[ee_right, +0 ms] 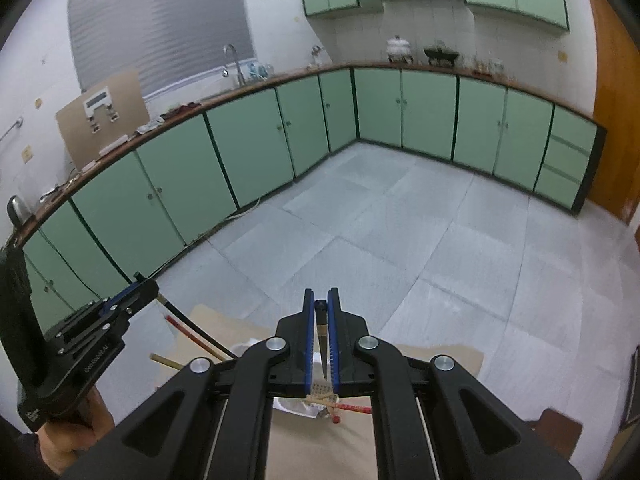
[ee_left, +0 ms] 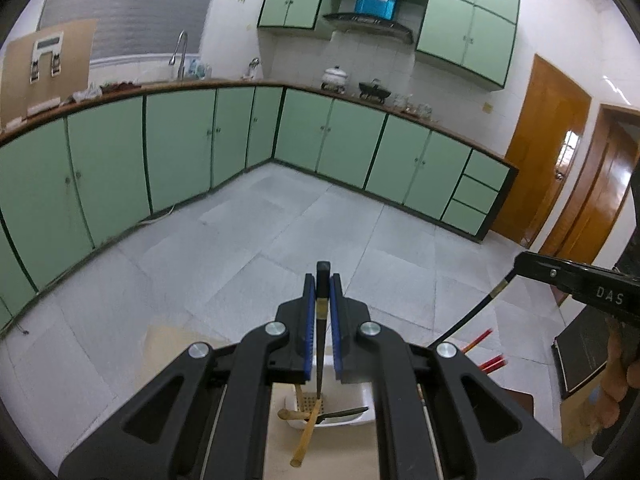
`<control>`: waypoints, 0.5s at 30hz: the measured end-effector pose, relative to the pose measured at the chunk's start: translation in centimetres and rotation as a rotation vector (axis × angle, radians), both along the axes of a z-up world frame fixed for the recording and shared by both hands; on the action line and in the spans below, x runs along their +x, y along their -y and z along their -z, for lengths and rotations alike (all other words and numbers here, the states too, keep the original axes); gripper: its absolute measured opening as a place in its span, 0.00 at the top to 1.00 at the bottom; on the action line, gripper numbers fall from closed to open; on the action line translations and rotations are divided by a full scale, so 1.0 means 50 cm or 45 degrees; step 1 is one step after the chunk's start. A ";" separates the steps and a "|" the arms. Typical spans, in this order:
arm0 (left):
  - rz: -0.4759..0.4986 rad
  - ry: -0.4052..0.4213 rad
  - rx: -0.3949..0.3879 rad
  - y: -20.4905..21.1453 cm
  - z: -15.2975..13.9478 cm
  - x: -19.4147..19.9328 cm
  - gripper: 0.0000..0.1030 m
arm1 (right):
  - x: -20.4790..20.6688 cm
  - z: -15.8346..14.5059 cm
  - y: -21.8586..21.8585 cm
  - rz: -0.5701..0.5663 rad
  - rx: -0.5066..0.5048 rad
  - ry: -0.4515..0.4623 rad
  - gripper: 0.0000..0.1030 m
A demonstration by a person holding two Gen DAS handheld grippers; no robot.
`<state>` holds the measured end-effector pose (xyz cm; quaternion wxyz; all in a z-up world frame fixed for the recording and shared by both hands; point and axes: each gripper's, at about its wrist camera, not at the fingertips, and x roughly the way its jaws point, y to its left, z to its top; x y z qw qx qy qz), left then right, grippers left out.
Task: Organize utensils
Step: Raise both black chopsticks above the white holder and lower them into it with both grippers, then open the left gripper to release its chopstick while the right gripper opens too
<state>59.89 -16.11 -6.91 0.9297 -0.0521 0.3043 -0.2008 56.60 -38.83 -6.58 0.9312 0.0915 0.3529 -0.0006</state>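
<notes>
White letters "DAS" mark the black right gripper (ee_left: 520, 266), which like the black left gripper (ee_left: 323, 280) tilts downward clenched on a slim black chopstick (ee_left: 322, 276) with a gold band, above the near white perforated utensil basket (ee_left: 362, 394) holding loose utensils.

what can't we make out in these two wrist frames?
- White holder, left wrist view: mostly hidden behind the left gripper; its contents can't be counted.
- Black chopstick in the left gripper: its tip is lost among the utensils.
- Red chopsticks: cut off by the gripper body.
- Right wrist view: the holder is hidden by the right gripper, which grips a dark chopstick.
</notes>
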 end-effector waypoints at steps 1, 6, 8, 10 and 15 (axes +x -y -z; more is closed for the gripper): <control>-0.004 -0.014 -0.003 -0.001 0.012 0.005 0.94 | 0.004 0.016 0.009 0.006 0.023 -0.016 0.94; -0.025 -0.035 0.018 -0.005 0.036 0.010 0.92 | 0.008 0.063 0.046 0.026 0.112 -0.075 0.90; -0.047 -0.025 0.032 -0.010 0.040 0.004 0.77 | 0.008 0.066 0.052 0.027 0.118 -0.081 0.85; -0.067 -0.004 0.041 -0.017 0.036 -0.004 0.64 | -0.001 0.067 0.059 0.034 0.119 -0.076 0.80; -0.091 0.017 0.043 -0.043 0.016 -0.015 0.50 | -0.019 0.053 0.062 0.032 0.105 -0.055 0.80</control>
